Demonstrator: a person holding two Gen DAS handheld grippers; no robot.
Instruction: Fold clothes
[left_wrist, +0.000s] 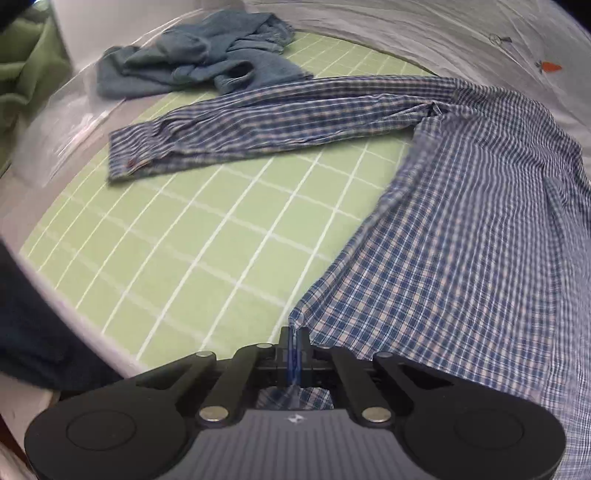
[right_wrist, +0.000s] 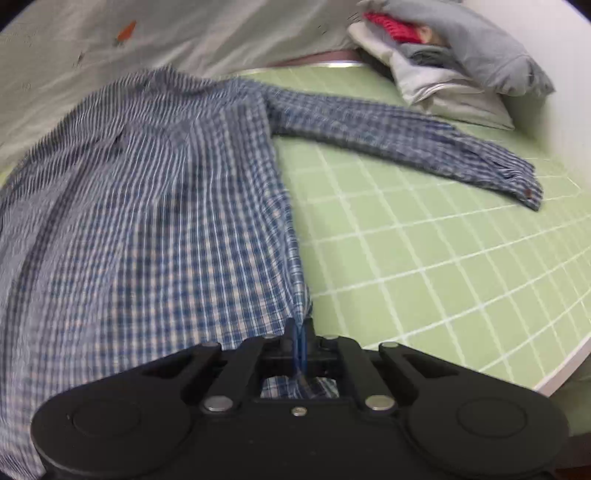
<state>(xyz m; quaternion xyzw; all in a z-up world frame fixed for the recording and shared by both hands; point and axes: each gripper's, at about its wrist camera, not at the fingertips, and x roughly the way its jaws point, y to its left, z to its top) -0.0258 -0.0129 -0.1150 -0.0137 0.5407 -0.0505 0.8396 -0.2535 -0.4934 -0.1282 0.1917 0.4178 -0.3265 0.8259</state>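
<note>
A blue and white checked shirt (left_wrist: 461, 240) lies spread on a green gridded mat (left_wrist: 166, 240). Its left sleeve (left_wrist: 266, 122) stretches out across the mat. My left gripper (left_wrist: 294, 334) is shut on the shirt's lower left hem corner. In the right wrist view the shirt (right_wrist: 147, 221) fills the left half, and its other sleeve (right_wrist: 406, 144) reaches right across the mat (right_wrist: 443, 258). My right gripper (right_wrist: 300, 326) is shut on the lower right hem corner. Cloth shows between both pairs of fingers.
A crumpled blue garment (left_wrist: 199, 55) lies at the mat's far left. A pile of grey, white and red clothes (right_wrist: 443, 55) sits at the far right. A white sheet (right_wrist: 184, 33) lies behind the mat. The table edge (right_wrist: 561, 373) runs at the right.
</note>
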